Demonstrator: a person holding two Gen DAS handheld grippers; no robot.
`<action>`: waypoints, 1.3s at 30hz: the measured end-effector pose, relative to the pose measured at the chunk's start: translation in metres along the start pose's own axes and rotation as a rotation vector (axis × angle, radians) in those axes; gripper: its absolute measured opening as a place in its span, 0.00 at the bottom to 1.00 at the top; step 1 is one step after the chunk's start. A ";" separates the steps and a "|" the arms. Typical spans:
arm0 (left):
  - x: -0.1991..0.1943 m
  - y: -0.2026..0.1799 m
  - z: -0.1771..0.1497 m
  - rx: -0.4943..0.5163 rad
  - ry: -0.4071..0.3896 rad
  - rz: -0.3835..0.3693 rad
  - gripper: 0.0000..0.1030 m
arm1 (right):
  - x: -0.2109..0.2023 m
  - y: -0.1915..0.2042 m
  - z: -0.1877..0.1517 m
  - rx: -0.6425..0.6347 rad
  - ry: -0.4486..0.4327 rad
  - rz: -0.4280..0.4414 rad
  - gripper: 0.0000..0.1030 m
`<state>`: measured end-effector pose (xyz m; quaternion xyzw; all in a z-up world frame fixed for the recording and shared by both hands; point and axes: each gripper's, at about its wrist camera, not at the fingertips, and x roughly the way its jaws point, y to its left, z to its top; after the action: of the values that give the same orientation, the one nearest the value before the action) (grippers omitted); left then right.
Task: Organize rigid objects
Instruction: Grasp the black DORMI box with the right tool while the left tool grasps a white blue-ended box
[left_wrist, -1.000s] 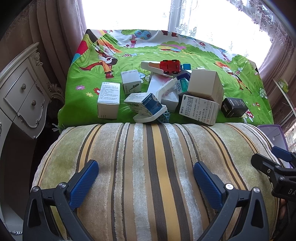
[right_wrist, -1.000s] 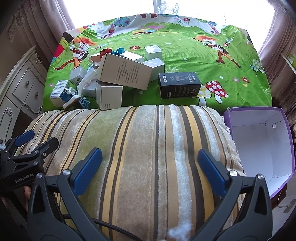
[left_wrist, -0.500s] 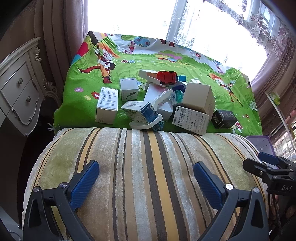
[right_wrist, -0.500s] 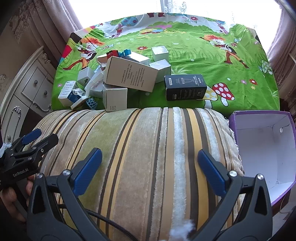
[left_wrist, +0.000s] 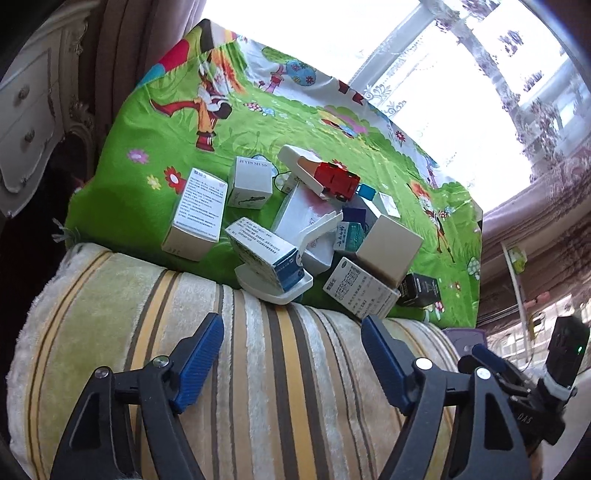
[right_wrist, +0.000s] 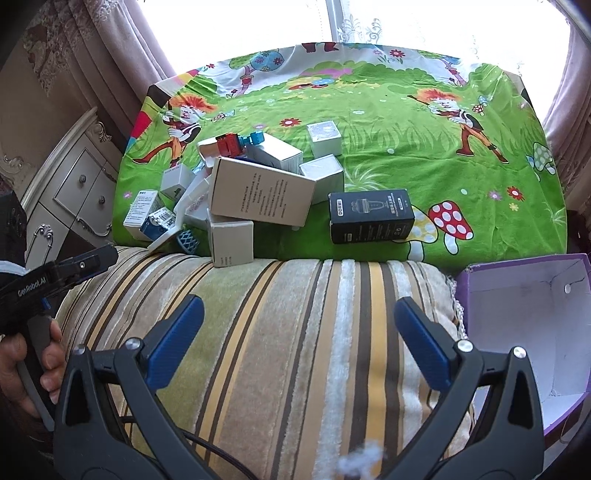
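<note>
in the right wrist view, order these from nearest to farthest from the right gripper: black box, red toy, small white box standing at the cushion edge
1. Small white box: at the cushion's far edge, left of the right gripper.
2. Black box: lying on the green cloth, a little farther back, to the right.
3. Red toy: on top of the pile, farthest back, left.

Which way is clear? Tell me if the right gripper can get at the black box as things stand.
Probably yes: the right gripper is open and empty over the striped cushion, and the black box lies alone on the green cloth, nothing stacked on it.
</note>
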<state>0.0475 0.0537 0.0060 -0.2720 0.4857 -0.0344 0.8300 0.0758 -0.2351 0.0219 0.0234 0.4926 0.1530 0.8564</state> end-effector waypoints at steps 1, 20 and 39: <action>0.005 0.003 0.005 -0.032 0.012 -0.010 0.74 | 0.001 -0.003 0.003 -0.001 -0.002 -0.006 1.00; 0.061 0.020 0.048 -0.259 0.093 0.024 0.58 | 0.075 -0.031 0.058 -0.116 0.111 -0.114 1.00; 0.037 0.009 0.032 -0.184 -0.034 0.024 0.26 | 0.107 -0.044 0.066 -0.100 0.161 -0.119 0.84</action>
<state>0.0919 0.0627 -0.0150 -0.3417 0.4758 0.0252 0.8100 0.1924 -0.2392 -0.0422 -0.0611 0.5522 0.1278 0.8216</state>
